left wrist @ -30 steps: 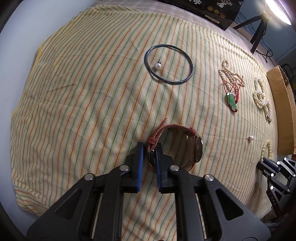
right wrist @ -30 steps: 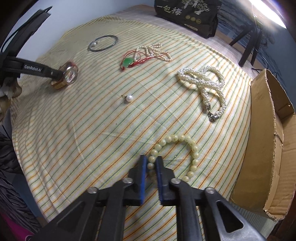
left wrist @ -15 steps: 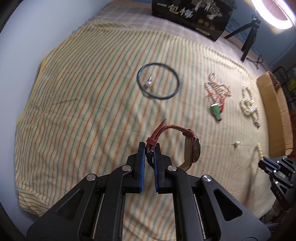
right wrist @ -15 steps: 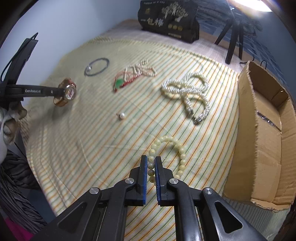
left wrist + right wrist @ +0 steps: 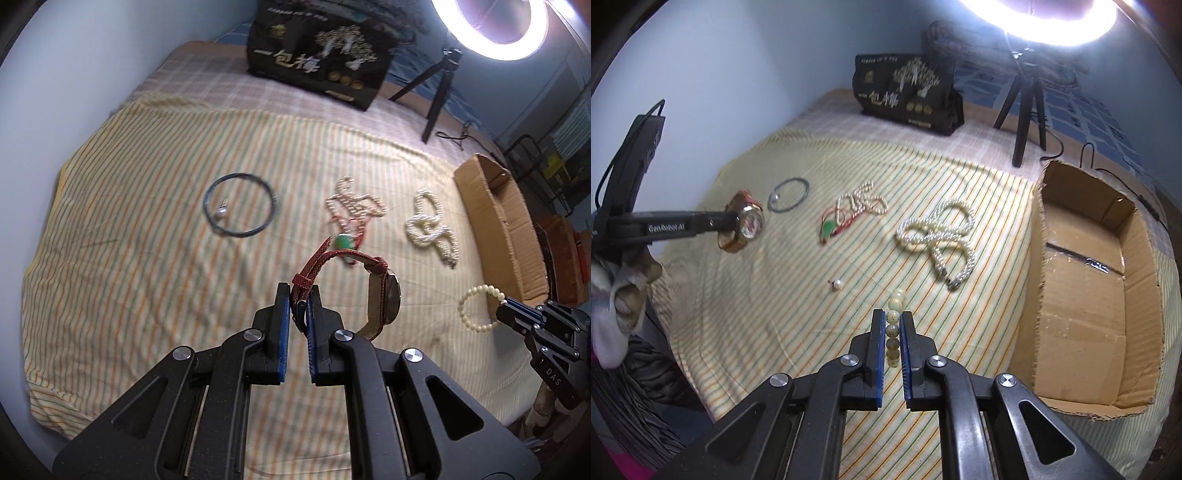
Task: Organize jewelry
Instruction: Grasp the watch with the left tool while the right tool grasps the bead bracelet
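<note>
My left gripper (image 5: 298,300) is shut on the red strap of a wristwatch (image 5: 384,295) and holds it in the air above the striped cloth (image 5: 147,258); the watch also shows in the right wrist view (image 5: 748,223). My right gripper (image 5: 891,325) is shut on a cream bead bracelet (image 5: 893,328), lifted off the cloth; it also shows in the left wrist view (image 5: 476,308). On the cloth lie a dark bangle (image 5: 240,208) with a pearl earring (image 5: 221,212) inside, a thin pearl necklace with a green pendant (image 5: 849,210), a thick pearl necklace (image 5: 938,232) and a loose pearl earring (image 5: 836,284).
An open cardboard box (image 5: 1089,280) stands at the cloth's right edge. A black bag with gold print (image 5: 905,96) and a ring light on a tripod (image 5: 1027,99) stand at the back. A wall is on the left.
Both grippers have risen from the cloth, lifting the watch and the bead bracelet clear of it. The views have tilted up toward the back of the bed.
</note>
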Motion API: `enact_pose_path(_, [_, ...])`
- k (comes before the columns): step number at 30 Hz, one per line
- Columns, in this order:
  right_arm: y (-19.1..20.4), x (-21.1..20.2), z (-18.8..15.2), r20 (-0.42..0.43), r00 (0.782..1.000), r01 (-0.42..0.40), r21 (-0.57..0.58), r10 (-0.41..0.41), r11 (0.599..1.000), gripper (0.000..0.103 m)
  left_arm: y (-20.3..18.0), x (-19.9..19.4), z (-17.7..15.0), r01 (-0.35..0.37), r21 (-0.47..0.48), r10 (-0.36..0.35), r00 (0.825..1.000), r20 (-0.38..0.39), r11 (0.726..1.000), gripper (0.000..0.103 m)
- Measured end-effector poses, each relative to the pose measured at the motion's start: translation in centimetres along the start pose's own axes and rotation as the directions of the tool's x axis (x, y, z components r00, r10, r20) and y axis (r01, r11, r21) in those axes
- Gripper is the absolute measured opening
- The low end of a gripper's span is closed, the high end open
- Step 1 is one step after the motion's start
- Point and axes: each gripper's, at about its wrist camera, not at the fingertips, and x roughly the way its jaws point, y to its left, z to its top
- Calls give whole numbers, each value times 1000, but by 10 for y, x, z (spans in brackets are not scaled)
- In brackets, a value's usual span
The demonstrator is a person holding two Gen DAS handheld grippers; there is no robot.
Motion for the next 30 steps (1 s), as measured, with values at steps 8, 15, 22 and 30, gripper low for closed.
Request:
enact_pose_path(8, [-15,-21,6,61,998,8,35,-10,999,5,-35,-5,3,43,49,-44,999,23,998,6])
enact_pose_path(15, [-39,-46,12,124,992,18,96,-30,995,5,-67,-4,6,65,94,-68,997,35,993,6])
enact_pose_path(22, [-70,-68,12,167,982,60,161,-87,985,5,-103,-2,8,85,144,-93,995,48,986,6])
enact_pose_path(30, [-110,-79,-1,161,975,112,241,-154,964,5,-150,5,9,99,223,-114,992,52,970,6])
